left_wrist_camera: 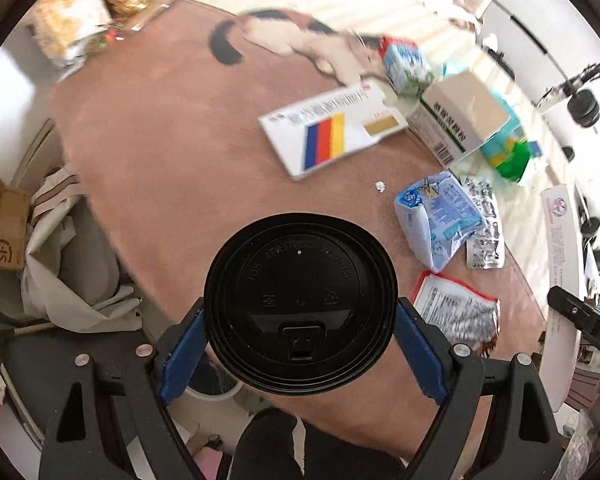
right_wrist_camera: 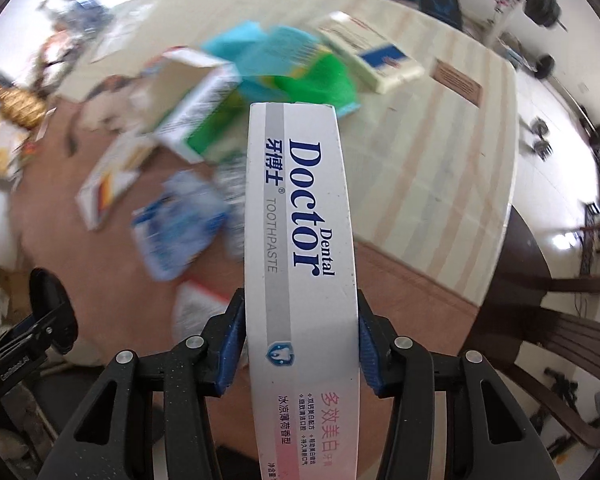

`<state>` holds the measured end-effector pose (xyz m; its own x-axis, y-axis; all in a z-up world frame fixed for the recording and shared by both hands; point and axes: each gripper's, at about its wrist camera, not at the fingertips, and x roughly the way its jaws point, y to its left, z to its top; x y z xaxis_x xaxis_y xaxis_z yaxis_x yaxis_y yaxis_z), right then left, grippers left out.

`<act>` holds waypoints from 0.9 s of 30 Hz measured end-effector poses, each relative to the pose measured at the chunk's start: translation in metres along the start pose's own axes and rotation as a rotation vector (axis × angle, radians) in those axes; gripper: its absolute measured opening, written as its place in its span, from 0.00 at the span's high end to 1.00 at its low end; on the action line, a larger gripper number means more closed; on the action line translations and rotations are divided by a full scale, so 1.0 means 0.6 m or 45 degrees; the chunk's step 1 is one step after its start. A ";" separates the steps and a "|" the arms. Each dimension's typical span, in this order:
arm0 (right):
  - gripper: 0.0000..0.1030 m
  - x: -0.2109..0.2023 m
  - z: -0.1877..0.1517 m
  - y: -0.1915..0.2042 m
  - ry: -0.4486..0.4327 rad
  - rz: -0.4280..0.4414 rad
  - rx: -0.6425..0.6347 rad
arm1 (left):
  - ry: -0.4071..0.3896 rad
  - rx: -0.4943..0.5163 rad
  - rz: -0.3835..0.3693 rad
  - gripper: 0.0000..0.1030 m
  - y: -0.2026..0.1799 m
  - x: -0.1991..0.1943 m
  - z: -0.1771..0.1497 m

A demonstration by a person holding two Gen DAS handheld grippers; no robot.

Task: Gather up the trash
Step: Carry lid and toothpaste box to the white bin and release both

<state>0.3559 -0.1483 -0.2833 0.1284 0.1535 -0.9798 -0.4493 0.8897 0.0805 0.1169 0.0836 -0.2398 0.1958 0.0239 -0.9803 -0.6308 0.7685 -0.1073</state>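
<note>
1. A brown mat (left_wrist_camera: 172, 152) covers most of the table (right_wrist_camera: 440, 152), whose bare striped top shows beyond the mat's edge.
2. The right gripper (right_wrist_camera: 301, 346) clamps a long white toothpaste box (right_wrist_camera: 302, 240), its blue pads (right_wrist_camera: 232, 344) pressed flat on both long sides. The jaws are narrowed to the box's width, and the box sticks out forward above the mat, lifted clear of it.
3. The left gripper (left_wrist_camera: 300, 344) is spread fairly wide around a black-lidded paper cup (left_wrist_camera: 300, 300), with both blue fingers (left_wrist_camera: 182, 354) touching the lid's rim. The cup sits upright between them, over the near edge of the mat.
4. A flat white carton with blue, red and yellow stripes (left_wrist_camera: 332, 132) lies on the mat, well ahead of the cup.
5. Just beside it stands a tilted white-and-green box (left_wrist_camera: 460, 120), with a small blue milk carton (left_wrist_camera: 406, 64) near its far side.
6. A crumpled blue-and-white wrapper (left_wrist_camera: 436, 220) lies to the right of the cup, touching a silvery printed packet (left_wrist_camera: 484, 224).
7. A red-edged packet (left_wrist_camera: 456, 316) lies just beside the left gripper's right-hand finger.
8. A tiny white crumb (left_wrist_camera: 380, 186) rests on the mat between the striped carton and the blue wrapper.
</note>
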 end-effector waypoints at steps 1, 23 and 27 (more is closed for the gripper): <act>0.50 -0.021 -0.016 0.019 -0.015 0.023 -0.023 | -0.023 -0.012 -0.006 0.15 0.006 -0.008 -0.012; 0.50 0.345 -0.487 0.470 0.571 0.264 -0.638 | 0.222 -0.682 -0.116 0.15 0.424 0.352 -0.359; 0.50 0.527 -0.548 0.498 0.728 0.246 -0.681 | 0.349 -0.781 -0.201 0.15 0.480 0.540 -0.410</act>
<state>-0.0287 0.0249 -0.6295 -0.4022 -0.0885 -0.9113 -0.7981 0.5216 0.3016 -0.1858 0.1553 -0.6292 0.1744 -0.2830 -0.9431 -0.9369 0.2471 -0.2474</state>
